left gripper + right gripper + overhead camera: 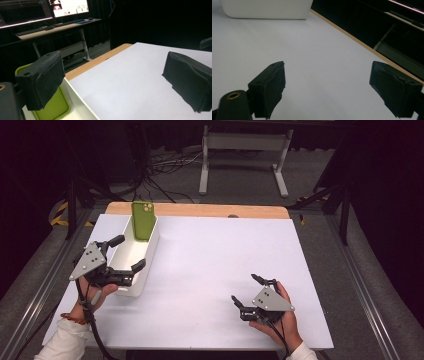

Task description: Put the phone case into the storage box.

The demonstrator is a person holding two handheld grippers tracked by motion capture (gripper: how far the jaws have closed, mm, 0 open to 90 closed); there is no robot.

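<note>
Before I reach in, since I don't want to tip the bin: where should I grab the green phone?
Probably by its top end, coming straight down from above. The green phone stands nearly upright, leaning on the far end wall of the white bin, so only its upper part rises clear of the rim. The open left gripper is nearest; close its jaws on the phone's two long side edges.

green phone (143, 220) upright in white bin (131, 254) (far end), leaning back

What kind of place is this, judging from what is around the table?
Probably a lab or recording workspace, not a home: a white-covered wooden table ringed by dark curtains, loose black cables on the grey floor, and a desk with lit computer monitors.
</note>
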